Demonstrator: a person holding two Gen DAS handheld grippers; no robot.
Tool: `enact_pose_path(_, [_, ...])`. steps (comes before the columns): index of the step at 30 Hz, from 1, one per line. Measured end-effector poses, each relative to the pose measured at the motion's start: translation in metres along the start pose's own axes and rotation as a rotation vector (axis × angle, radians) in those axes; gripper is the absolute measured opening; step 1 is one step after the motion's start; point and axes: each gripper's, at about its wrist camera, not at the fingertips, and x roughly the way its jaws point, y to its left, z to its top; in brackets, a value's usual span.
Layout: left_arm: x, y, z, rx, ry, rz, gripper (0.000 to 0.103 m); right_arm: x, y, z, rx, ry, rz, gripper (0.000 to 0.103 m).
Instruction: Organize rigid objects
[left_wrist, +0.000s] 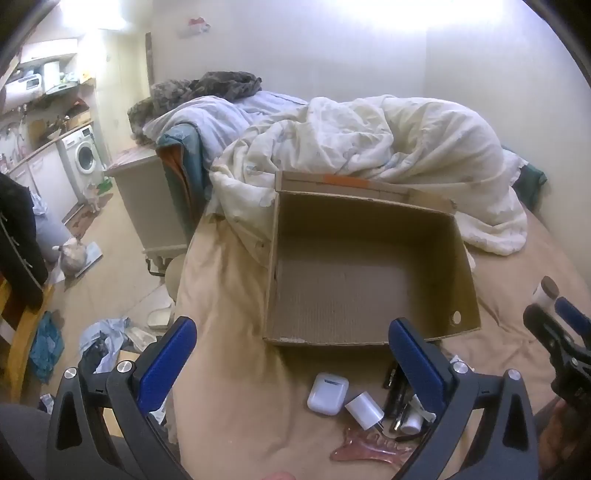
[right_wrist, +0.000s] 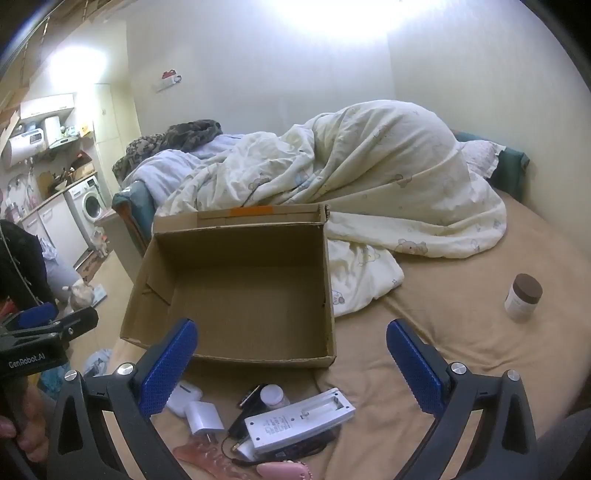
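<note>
Start of sort: both grippers, left (left_wrist: 291, 354) & right (right_wrist: 291, 356), fingers wide open w/ nothing held, cardboard box (right_wrist: 236, 273) empty; next, prob. grab earbud case (left_wrist: 328, 392) off bed (left_wrist: 229, 387).

White lettering reading "GenRobot.AI" runs along the black body of the left gripper (right_wrist: 48, 325), seen at the left edge of the right wrist view. Nearby on the bed, the back of a white remote-like device (right_wrist: 295, 421) carries several lines of small dark print (too fine to make out). A brown-lidded jar (right_wrist: 522, 297) bears a faint label, likewise unreadable. No other writing can be read.
</note>
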Motion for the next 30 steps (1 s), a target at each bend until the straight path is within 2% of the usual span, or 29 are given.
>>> enact_pose_path(9, [-0.0037,-0.0068,0.0000,0.027,-0.022,0.012,0.103,0.0002,-0.0024,0.0001,0.007,-0.006,-0.001,0.103])
enact_pose_path(30, [-0.0066,-0.0064,-0.0011,0.031,-0.010,0.005,0.103,-0.0018,-0.0019,0.0004,0.000,-0.017,-0.003,0.103])
